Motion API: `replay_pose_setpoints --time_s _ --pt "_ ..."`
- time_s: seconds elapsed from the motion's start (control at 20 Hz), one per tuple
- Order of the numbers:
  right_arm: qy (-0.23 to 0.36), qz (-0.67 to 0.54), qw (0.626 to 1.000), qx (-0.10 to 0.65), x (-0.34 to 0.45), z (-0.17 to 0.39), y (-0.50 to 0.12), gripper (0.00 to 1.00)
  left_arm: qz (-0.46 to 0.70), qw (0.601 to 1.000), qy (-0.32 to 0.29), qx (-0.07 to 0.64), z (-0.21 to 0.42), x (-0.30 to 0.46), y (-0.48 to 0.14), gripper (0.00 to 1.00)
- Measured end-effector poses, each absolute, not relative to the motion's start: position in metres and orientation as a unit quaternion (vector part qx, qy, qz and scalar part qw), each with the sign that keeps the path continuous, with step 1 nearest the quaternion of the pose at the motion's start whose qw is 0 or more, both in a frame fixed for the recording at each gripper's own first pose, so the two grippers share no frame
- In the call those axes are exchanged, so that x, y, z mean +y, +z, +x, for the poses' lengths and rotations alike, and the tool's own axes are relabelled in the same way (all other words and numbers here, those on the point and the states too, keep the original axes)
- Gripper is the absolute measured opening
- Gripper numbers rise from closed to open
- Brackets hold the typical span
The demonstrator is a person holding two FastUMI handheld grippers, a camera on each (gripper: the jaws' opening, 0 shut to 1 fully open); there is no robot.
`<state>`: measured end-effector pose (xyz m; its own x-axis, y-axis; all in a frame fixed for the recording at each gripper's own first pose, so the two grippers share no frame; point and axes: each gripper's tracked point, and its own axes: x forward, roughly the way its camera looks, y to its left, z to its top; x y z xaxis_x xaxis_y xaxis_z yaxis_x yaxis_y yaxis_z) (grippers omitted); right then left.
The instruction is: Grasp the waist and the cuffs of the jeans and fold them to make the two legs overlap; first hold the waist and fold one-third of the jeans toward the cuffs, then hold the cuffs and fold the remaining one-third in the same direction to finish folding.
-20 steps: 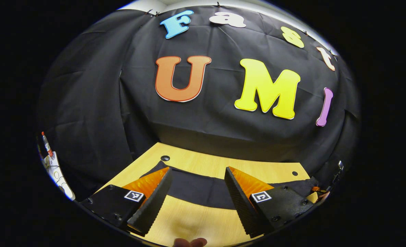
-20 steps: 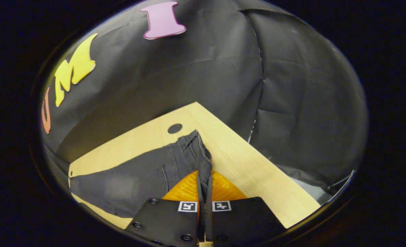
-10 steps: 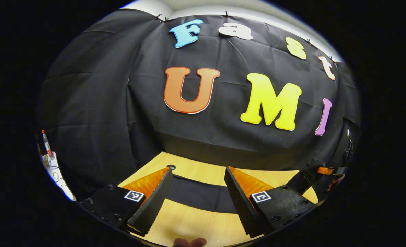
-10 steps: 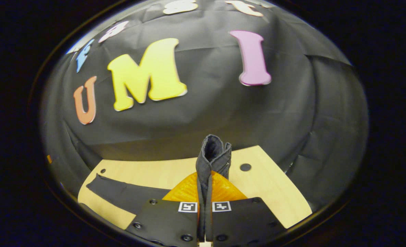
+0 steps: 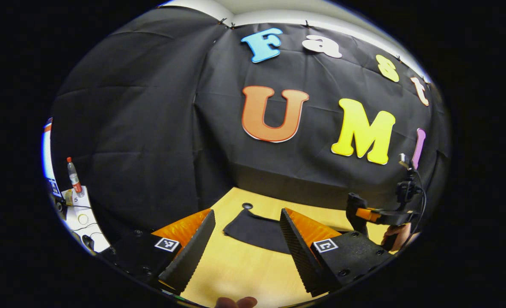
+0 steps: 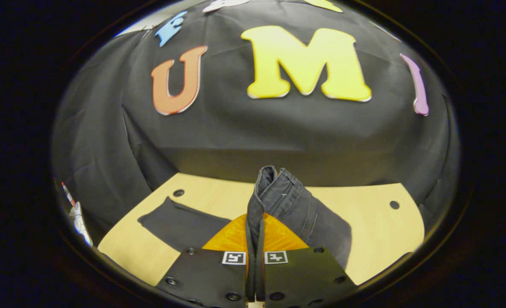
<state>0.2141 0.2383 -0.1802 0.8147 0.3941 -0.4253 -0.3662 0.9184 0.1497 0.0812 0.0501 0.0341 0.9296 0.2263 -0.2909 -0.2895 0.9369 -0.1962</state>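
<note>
Two tools: right tool (image 6: 255, 239) pinching dark denim jeans (image 6: 287, 201) waistband (stitched seams); left tool (image 5: 246, 244) wide.

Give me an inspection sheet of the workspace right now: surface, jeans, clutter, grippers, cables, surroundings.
Surface: wooden table, round holes near its far corners.
Job's things: dark jeans, waist end lifted off the table; cuff end lying flat.
Clutter: nothing seen on the table.
Grippers: right gripper shut on the jeans; left gripper open, holding nothing, above bare table.
Cables: a black cable on the right gripper in the left gripper view.
Surroundings: black cloth wall; a bottle on a side stand.
</note>
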Motion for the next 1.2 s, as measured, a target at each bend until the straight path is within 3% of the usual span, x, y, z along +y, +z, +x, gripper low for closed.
replay_pose_setpoints --time_s 0.3,0.55,0.7,0.75,0.85,0.95,1.1,1.2 --pt "0.213 -0.091 0.932 0.278 0.296 0.199 -0.283 0.01 -0.138 0.963 0.169 0.156 0.054 0.099 0.009 0.98" --pt "0.219 -0.142 0.914 0.311 0.312 0.192 -0.323 0.00 -0.179 0.953 0.180 0.166 0.048 0.114 -0.009 0.98" --pt "0.228 -0.147 0.913 0.303 0.317 0.196 -0.324 0.10 -0.185 0.950 0.183 0.173 0.046 0.119 -0.015 0.98" --pt "0.232 -0.139 0.913 0.306 0.316 0.193 -0.323 0.20 -0.185 0.950 0.183 0.173 0.046 0.120 -0.015 0.98" --pt "0.233 -0.125 0.913 0.310 0.314 0.192 -0.319 0.31 -0.186 0.950 0.181 0.174 0.047 0.119 -0.016 0.98" --pt "0.239 -0.108 0.913 0.313 0.313 0.189 -0.315 0.36 -0.188 0.951 0.172 0.175 0.049 0.119 -0.018 0.98" --pt "0.250 -0.077 0.916 0.304 0.309 0.185 -0.292 0.75 -0.194 0.952 0.158 0.177 0.061 0.118 -0.022 0.98" --pt "0.250 -0.055 0.923 0.287 0.299 0.181 -0.265 0.79 -0.194 0.953 0.151 0.175 0.072 0.117 -0.026 0.98"
